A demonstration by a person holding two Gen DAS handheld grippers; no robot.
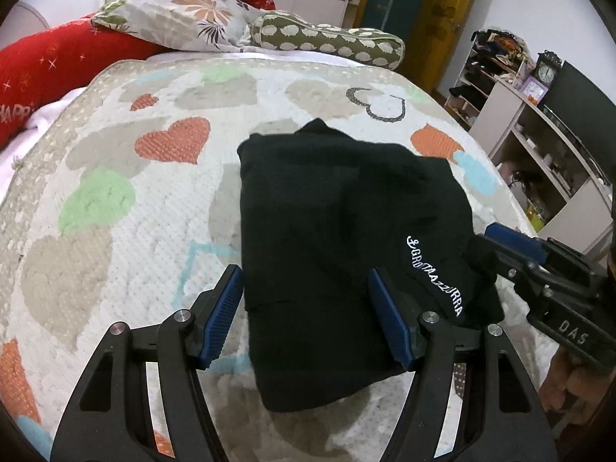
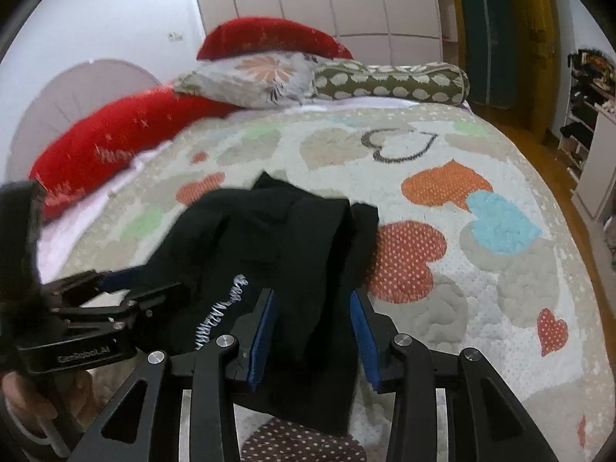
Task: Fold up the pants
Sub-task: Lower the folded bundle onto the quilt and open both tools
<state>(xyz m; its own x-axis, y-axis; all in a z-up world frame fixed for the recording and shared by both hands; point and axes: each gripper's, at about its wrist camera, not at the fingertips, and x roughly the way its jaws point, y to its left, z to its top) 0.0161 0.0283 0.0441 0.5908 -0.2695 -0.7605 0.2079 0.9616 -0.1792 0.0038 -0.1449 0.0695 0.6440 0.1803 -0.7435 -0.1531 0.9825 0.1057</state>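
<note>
Heart-patterned quilting covered the bed (image 1: 115,146), with two red cushions (image 1: 50,69), a floral pillow (image 1: 184,19) and a green bolster (image 1: 327,40) stacked at its head, and open shelving (image 1: 539,146) stood along the wall to the right. On the quilt lay the black pants (image 1: 338,231), already folded into a compact bundle, the white lettering (image 1: 435,273) running along the right-hand side. The left tool (image 1: 308,315) hung over the near edge of the bundle with its blue-padded fingers (image 1: 227,308) spread wide; the left pad sat just beside the cloth's left edge and the right pad rested over the fabric near the lettering, neither one pinching anything. In the right wrist view the right tool (image 2: 312,331) also stood wide apart, straddling a raised fold of the pants (image 2: 292,254) that ran between its pads (image 2: 261,338) without being squeezed. From the left wrist view the right tool (image 1: 516,246) appeared at the bundle's right edge, its tip touching or just beside the bunched cloth there. The near end of the pants reached close to the bed's front edge, over a brown dotted patch (image 2: 300,442).
</note>
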